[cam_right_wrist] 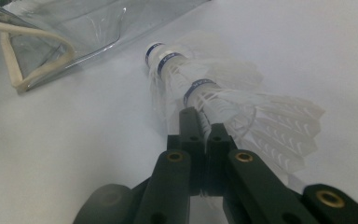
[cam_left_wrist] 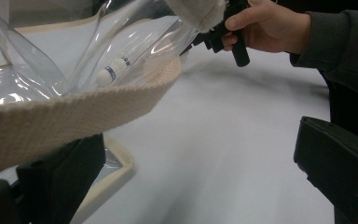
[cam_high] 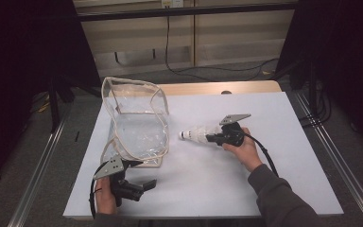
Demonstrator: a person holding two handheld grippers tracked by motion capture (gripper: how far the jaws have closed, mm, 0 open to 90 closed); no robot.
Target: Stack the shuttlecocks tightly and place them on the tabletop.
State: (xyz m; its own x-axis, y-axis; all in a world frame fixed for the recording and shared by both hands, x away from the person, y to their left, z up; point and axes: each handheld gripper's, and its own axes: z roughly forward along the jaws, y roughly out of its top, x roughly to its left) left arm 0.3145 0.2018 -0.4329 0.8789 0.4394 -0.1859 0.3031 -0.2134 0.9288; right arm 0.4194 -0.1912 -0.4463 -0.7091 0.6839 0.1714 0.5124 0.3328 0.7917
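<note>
Holding a stack of shuttlecocks [cam_right_wrist: 200, 88] by the feathers, right gripper [cam_right_wrist: 204, 122] clamped shut, just above the tabletop [cam_high: 264, 156] beside the clear bag [cam_high: 137, 123]. Left gripper [cam_high: 137, 176] spread wide, bag's strap [cam_left_wrist: 74, 112] between its jaws, unpinched.

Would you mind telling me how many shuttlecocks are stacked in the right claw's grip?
3, going by the banded corks in the right gripper view: the front shuttlecock, the middle one and the rear one nearest the right claw. More could be nested unseen.
</note>
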